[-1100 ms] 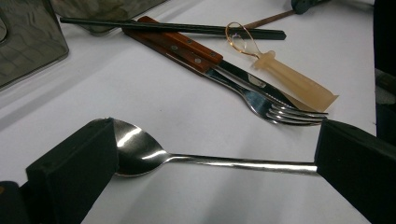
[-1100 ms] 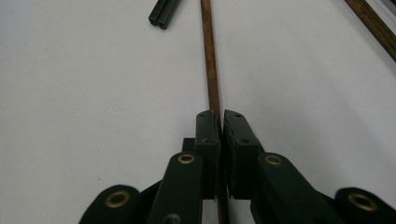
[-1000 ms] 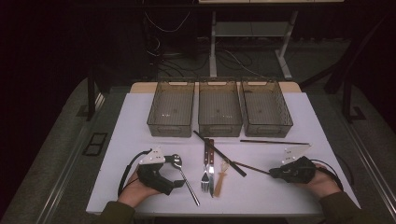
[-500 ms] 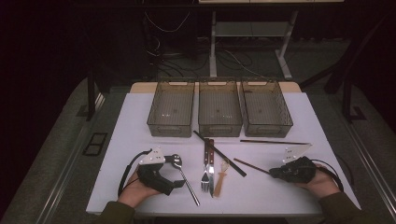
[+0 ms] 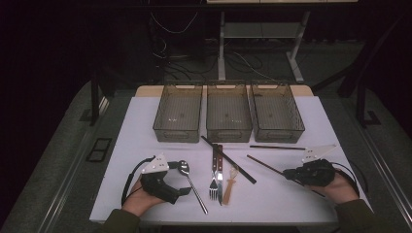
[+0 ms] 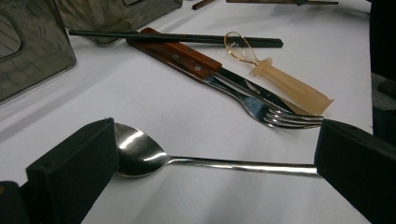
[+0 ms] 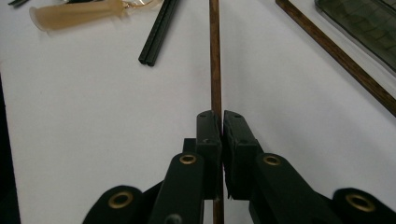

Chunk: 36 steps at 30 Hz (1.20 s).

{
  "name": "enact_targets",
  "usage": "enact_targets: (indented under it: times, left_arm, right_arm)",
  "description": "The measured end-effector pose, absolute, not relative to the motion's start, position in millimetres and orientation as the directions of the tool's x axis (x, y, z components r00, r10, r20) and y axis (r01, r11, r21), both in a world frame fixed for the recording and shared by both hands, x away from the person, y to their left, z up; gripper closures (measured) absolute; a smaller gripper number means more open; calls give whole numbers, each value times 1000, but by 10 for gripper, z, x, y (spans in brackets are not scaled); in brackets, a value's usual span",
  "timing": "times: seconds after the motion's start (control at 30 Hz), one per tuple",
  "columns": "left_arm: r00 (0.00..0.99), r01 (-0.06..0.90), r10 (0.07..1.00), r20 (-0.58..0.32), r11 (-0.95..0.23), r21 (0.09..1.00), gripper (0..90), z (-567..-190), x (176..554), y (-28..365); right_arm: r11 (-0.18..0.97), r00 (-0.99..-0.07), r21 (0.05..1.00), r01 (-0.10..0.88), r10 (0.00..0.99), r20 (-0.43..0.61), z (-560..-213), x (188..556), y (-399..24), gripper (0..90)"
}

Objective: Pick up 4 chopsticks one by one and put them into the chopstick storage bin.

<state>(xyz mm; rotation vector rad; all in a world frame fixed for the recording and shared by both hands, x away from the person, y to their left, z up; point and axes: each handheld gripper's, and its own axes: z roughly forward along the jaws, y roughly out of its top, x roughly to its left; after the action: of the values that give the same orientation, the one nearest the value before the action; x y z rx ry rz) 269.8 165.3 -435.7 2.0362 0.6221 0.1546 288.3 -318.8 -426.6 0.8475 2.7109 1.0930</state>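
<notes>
**Right jaws clamped on a brown chopstick, left jaws wide around a spoon**

At the lower right of the high view, my right gripper (image 5: 291,174) rests on the white table (image 5: 145,126). In the right gripper view its two black jaws are pressed together on a thin brown wooden chopstick (image 7: 215,65), which runs straight up the middle of that frame, away from me.

At the lower left of the high view, my left gripper (image 5: 187,190) sits with its jaws spread wide. In the left gripper view a shiny steel spoon (image 6: 140,154) lies flat on the table between them, bowl beside the left jaw, handle reaching the right one; neither pad presses on it.

Further up that frame lie a steel fork (image 6: 275,114) and knife with reddish wooden handles (image 6: 187,53), a pale rubbery tool with a wire loop (image 6: 289,88), and a pair of black chopsticks (image 6: 177,38).

Beyond, across the middle of the high view, stand three smoky clear plastic bins (image 5: 228,127) side by side. A second brown chopstick (image 5: 277,147) lies just in front of the right one.
</notes>
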Motion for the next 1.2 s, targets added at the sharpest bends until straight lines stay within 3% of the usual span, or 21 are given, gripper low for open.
enact_targets:
  times: [0.43,1.2]
  left_arm:
    - [860,362,491,-138,-398,843,0,-4369,2694,1660]
    - [866,343,484,-125,-393,853,0,-4352,2698,1676]
  right_arm:
    - [538,-821,689,485,552,146,-4066,2945,-3103,857]
    - [502,-815,726,470,563,138,-3660,3315,-2453,857]
